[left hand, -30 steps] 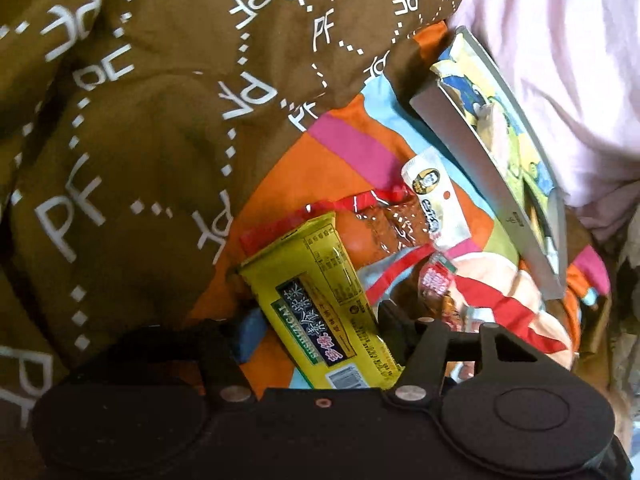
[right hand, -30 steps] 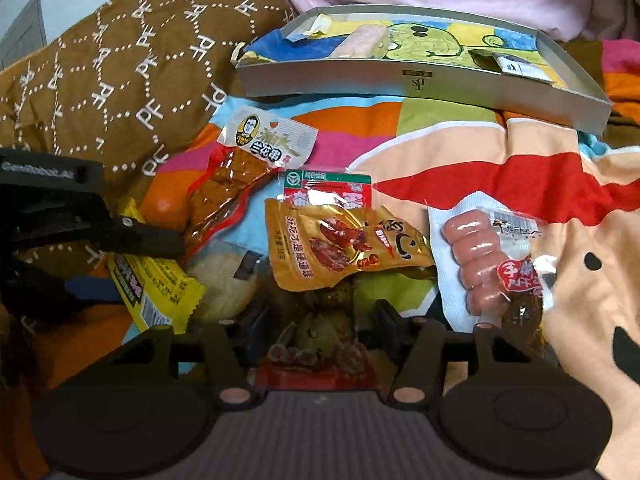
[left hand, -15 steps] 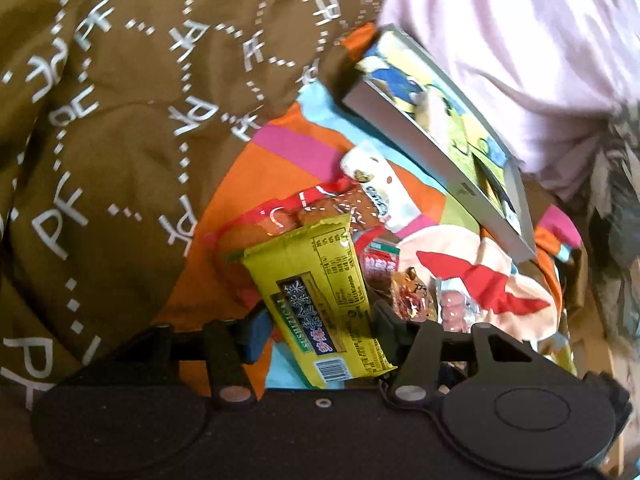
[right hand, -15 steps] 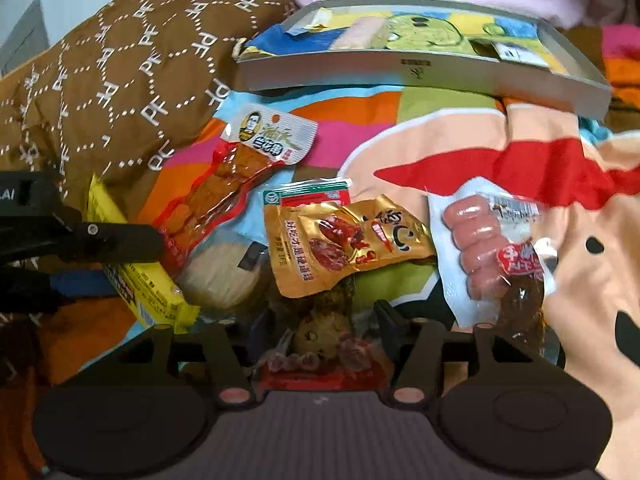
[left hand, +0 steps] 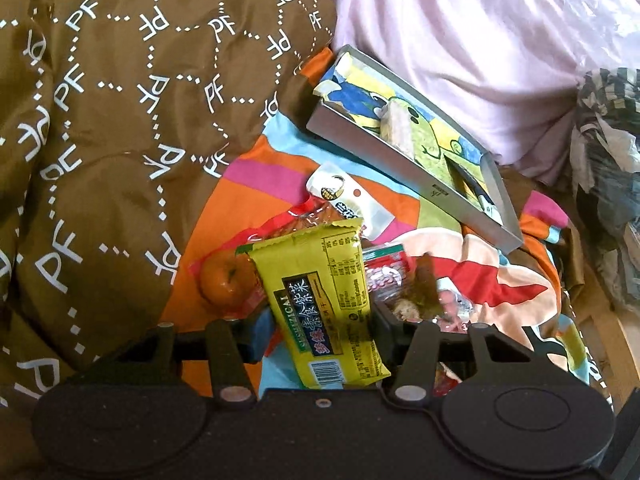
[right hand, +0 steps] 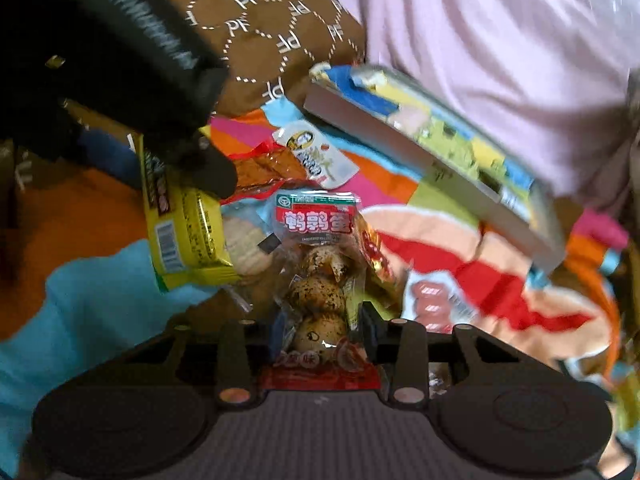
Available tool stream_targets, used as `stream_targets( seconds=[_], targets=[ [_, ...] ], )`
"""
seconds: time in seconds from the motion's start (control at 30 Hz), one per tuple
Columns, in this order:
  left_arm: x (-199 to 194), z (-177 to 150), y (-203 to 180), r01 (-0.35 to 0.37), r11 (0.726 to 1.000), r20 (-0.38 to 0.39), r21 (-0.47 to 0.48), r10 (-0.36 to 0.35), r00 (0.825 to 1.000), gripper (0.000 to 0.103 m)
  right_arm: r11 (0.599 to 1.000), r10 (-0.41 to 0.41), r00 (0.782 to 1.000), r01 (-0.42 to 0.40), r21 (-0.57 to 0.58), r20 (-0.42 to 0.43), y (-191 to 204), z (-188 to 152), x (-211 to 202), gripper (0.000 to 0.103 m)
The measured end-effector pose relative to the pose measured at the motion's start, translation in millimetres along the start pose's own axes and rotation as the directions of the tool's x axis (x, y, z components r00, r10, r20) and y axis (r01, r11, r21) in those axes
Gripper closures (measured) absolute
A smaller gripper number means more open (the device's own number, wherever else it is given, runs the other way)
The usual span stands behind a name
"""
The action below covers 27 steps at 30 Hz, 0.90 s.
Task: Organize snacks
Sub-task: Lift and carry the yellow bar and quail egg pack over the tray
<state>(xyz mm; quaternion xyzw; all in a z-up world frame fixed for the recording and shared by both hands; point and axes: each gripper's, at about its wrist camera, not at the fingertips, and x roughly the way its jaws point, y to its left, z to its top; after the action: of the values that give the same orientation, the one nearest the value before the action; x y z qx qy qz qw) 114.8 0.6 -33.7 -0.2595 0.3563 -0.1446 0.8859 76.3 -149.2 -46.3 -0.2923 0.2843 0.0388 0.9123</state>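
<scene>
My left gripper (left hand: 322, 334) has its jaws closing on a yellow snack packet (left hand: 328, 300), which it holds raised above the bedspread. The right wrist view shows that same packet (right hand: 180, 232) hanging from the black fingers at the upper left. The jaws of my right gripper (right hand: 320, 340) are closing too, and its pads press a clear packet of speckled quail eggs (right hand: 316, 280) that stands upright between them. A grey tray (left hand: 404, 168) with a cartoon lining lies tilted at the back, against a pink sheet.
A small orange (left hand: 226, 280), a white-and-red packet (right hand: 316, 156), a round cracker (right hand: 244, 244) and a sausage pack (right hand: 436, 300) lie on the striped bedspread (left hand: 516, 288). A brown quilt (left hand: 120, 120) fills the left side. The tray (right hand: 440, 168) holds a few small items.
The left gripper has raised the yellow packet and rolled, uncovering the orange. The right gripper has closed on the quail egg packet and rolled, so the tray now looks tilted.
</scene>
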Motion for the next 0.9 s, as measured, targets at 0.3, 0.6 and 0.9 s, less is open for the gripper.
stream_targets(
  seconds=[0.3, 0.6, 0.9],
  targets=[
    [-2.4, 0.8, 2.6, 0.003, 1.000, 0.016, -0.012, -0.003, 1.000, 0.053, 0.995, -0.059, 0.994, 0.066, -0.073, 0.087, 6.4, -1.0, -12.9, 0.060],
    [-16.5, 10.6, -2.2, 0.024, 1.000, 0.081, -0.020, -0.022, 0.996, 0.053, 0.987, -0.127, 0.967, 0.145, -0.071, 0.222, 7.4, 3.5, -25.5, 0.059],
    [-16.6, 34.3, -15.4, 0.019, 1.000, 0.130, -0.015, -0.017, 0.991, 0.052, 0.981, -0.184, 0.936, 0.192, 0.004, 0.300, -6.2, 10.8, -30.1, 0.058]
  ],
)
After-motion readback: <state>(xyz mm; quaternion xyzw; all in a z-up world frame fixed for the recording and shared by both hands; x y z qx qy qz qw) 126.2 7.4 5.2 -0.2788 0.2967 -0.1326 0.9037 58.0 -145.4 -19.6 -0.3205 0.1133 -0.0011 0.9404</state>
